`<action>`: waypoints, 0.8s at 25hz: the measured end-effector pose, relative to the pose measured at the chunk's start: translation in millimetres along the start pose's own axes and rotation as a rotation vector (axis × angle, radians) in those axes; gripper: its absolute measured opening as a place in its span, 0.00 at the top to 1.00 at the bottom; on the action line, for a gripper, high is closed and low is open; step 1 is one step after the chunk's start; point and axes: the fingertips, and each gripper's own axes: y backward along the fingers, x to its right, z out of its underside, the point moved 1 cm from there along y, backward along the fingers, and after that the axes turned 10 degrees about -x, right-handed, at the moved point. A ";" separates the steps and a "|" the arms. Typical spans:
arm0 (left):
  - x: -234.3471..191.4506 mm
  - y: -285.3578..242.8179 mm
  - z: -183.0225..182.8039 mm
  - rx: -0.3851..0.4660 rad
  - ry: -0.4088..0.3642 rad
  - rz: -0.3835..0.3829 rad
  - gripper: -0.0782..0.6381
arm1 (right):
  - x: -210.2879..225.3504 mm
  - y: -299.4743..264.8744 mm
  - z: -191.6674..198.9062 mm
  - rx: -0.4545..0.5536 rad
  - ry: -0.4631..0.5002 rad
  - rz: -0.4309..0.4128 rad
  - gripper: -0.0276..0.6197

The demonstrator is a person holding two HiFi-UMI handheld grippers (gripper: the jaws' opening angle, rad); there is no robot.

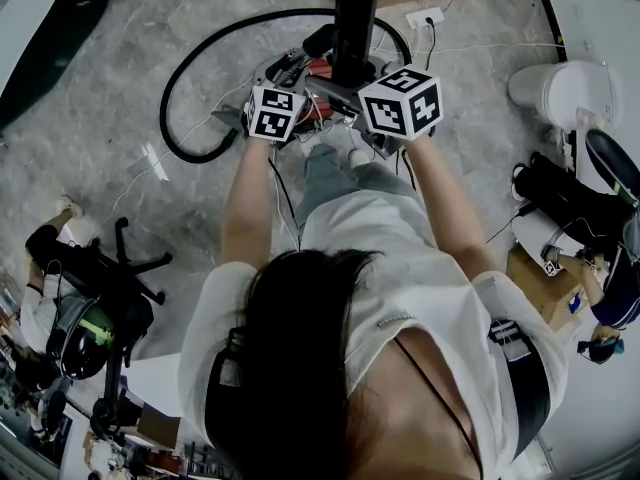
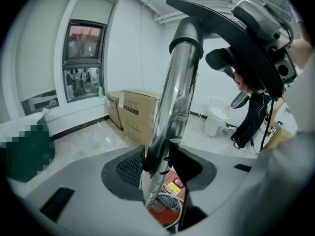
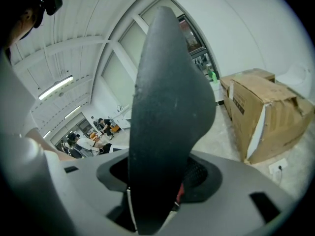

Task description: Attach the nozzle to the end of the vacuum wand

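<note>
The left gripper (image 2: 158,166) is clamped on the upright chrome vacuum wand (image 2: 177,92), while the right gripper (image 3: 157,181) stands slack-jawed around the black nozzle (image 3: 167,107), not squeezing it.

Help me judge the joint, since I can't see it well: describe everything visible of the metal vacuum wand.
The vacuum wand is a shiny, chrome-looking metal tube. It rises between the left gripper's jaws, which clamp its lower part, and leans right toward the top. There a dark grey collar caps it and meets the black nozzle. Its lower end is hidden.
</note>
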 end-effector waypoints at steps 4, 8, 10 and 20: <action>0.8 0.8 0.8 -0.011 0.007 -0.004 0.66 | -0.9 2.4 0.8 0.011 -0.004 -0.004 0.56; 1.6 0.9 1.4 -0.012 0.007 -0.014 0.66 | -2.2 3.6 4.1 0.014 0.002 -0.003 0.54; 1.8 0.3 2.6 -0.014 0.005 -0.018 0.66 | -1.9 4.3 5.7 0.024 0.002 -0.003 0.53; 2.3 0.2 -0.3 0.000 0.018 -0.046 0.66 | 5.0 12.5 3.8 0.070 0.002 0.002 0.48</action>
